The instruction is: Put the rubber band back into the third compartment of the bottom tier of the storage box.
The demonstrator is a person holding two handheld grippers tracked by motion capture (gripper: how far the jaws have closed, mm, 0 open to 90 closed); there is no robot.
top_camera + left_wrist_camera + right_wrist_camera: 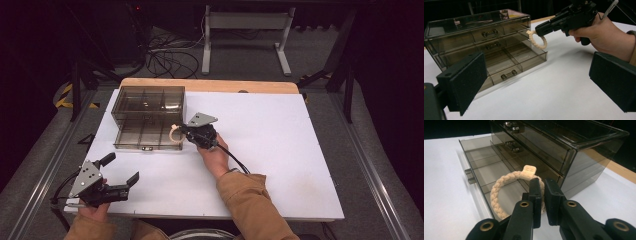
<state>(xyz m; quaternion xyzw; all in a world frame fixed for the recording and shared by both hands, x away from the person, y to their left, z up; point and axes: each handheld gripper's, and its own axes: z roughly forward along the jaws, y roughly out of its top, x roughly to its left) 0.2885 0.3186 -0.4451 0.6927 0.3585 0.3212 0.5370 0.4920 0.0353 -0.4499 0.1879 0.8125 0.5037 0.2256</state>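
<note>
A smoky clear drawer box [148,102] stands at the table's back left, its bottom drawer [145,137] pulled out toward me. My right gripper [186,131] is shut on a cream braided rope bracelet [175,134], holding it over the drawer's right end. In the right gripper view the bracelet [504,187] hangs upright from the right gripper [542,187] above a divided compartment of the drawer [481,162]. My left gripper [120,169] rests near the front left corner, open and holding nothing. From its view, the left gripper [537,75] faces the box [474,32] and the bracelet [537,41].
The white tabletop [270,150] spreads wide to the right of the box. Two upper drawers with metal handles [489,33] are shut. A wooden strip [210,85] runs along the far edge, with cables and a white frame [245,35] on the floor beyond.
</note>
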